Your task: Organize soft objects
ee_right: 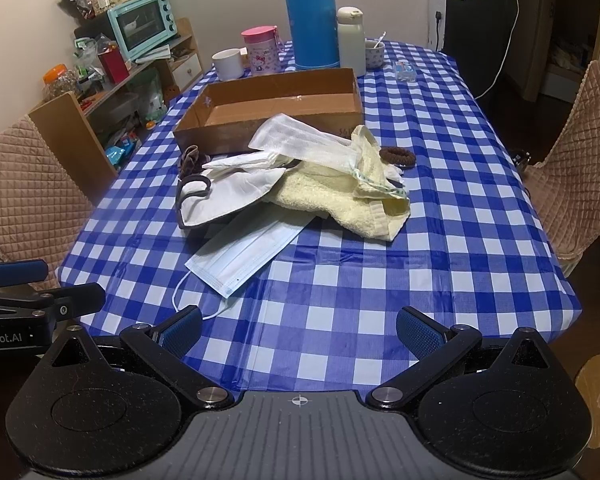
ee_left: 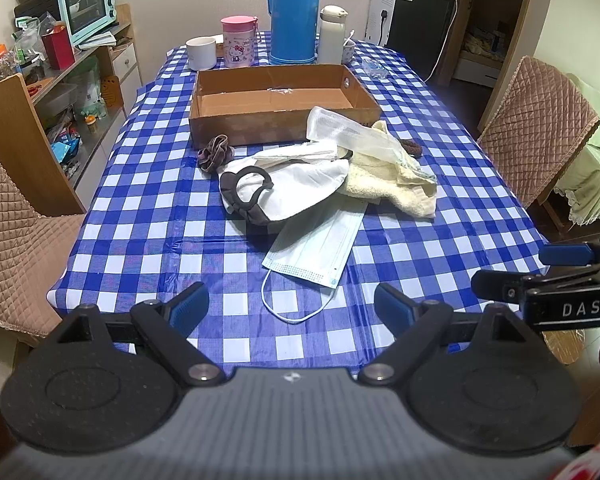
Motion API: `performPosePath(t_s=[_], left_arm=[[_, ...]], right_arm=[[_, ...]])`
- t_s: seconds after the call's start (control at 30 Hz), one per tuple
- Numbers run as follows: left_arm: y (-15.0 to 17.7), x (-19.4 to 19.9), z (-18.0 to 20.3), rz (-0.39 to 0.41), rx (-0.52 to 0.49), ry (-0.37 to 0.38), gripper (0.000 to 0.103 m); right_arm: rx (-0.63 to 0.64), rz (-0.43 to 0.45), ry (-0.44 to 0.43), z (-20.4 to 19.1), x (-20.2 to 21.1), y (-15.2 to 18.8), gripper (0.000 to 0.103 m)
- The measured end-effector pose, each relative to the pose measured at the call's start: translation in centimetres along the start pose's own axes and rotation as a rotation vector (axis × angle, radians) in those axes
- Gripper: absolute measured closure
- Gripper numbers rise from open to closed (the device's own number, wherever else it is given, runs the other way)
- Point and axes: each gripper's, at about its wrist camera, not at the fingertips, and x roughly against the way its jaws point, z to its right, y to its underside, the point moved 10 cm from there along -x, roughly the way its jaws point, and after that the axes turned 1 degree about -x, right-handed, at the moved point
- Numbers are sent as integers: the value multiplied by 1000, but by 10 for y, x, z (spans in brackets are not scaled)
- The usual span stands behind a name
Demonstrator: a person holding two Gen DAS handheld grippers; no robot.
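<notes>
A pile of soft things lies mid-table in front of an empty cardboard box (ee_left: 236, 128) (ee_right: 220, 136): a blue surgical mask (ee_left: 316, 244) (ee_right: 244, 256) nearest me, a white cup mask with dark straps (ee_left: 296, 188) (ee_right: 228, 196), a yellow towel (ee_left: 384, 188) (ee_right: 332, 196), a white folded mask (ee_left: 340, 128) (ee_right: 296, 136), a dark scrunchie (ee_left: 216, 154) (ee_right: 190, 160) at left and a brown hair tie (ee_right: 397, 157) at right. My left gripper (ee_left: 292, 308) is open and empty over the near table edge. My right gripper (ee_right: 298, 330) is open and empty, right of the left one.
A blue thermos (ee_left: 294, 12), white bottle (ee_left: 332, 34), pink Hello Kitty cup (ee_left: 239, 42) and white mug (ee_left: 201, 53) stand behind the box. Padded chairs (ee_left: 536, 128) (ee_left: 12, 240) flank the table. A cluttered shelf with a teal oven (ee_left: 88, 4) stands at left.
</notes>
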Motion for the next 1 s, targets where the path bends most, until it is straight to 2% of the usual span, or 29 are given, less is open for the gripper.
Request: performPosePath(t_s=[1.0], left_arm=[[0,0,0,-1,-1,-2,14]], right_arm=[[0,-2,1,2,-3,-2,0]])
